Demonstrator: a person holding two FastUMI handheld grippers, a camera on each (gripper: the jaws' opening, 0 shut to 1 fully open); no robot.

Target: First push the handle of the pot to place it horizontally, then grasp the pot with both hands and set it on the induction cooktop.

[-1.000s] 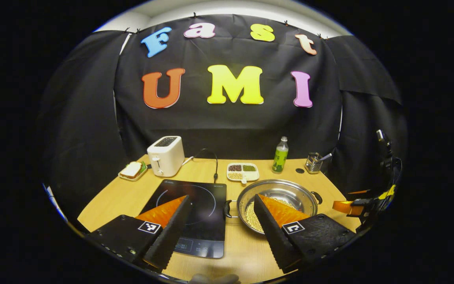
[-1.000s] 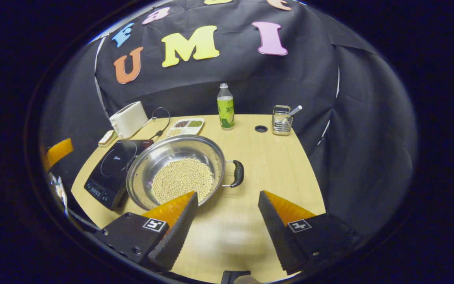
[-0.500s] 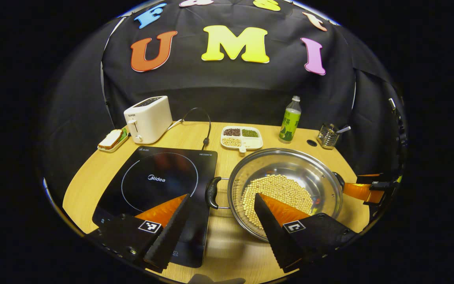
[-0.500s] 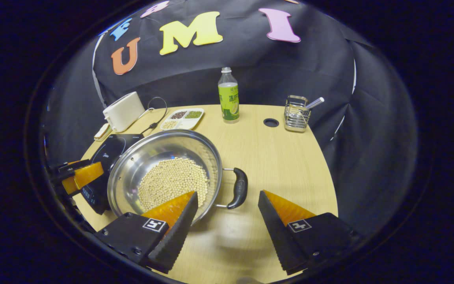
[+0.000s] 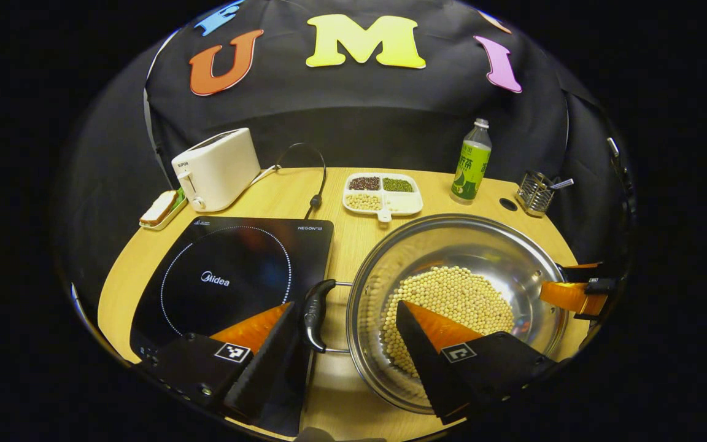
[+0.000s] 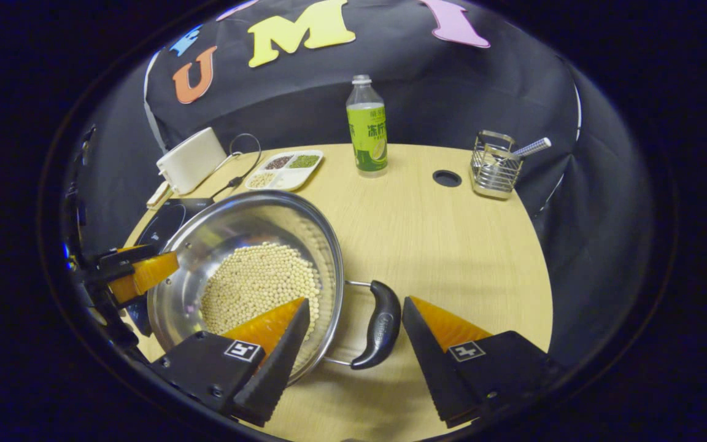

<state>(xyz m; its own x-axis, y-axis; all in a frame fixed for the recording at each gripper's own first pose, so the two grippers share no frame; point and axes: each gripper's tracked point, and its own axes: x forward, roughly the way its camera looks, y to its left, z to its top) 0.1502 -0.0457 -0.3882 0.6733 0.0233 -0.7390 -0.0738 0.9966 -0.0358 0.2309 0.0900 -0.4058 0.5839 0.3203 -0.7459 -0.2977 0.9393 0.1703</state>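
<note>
The steel pot, its bottom covered with pale soybeans, sits on the wooden table just to the right of the black induction cooktop, its rim close to the cooktop's right edge but not over the glass.

In the left gripper view, the left gripper has its jaws spread wide, straddling the pot's left handle. That black handle lies in the gap, next to the left finger, which hangs over the cooktop's near right corner; the right finger reaches over the pot's rim above the beans. I cannot tell whether either finger touches anything.

In the right gripper view, the right gripper is likewise wide open around the pot's right handle. The handle sits just beside the right finger, and the left finger overlaps the rim. To the right of this handle the tabletop runs bare out to its curved edge.

Along the far side stand a white toaster, a divided dish of beans, a green bottle and a wire holder, all well apart from the pot. The cooktop's glass surface is bare.
</note>
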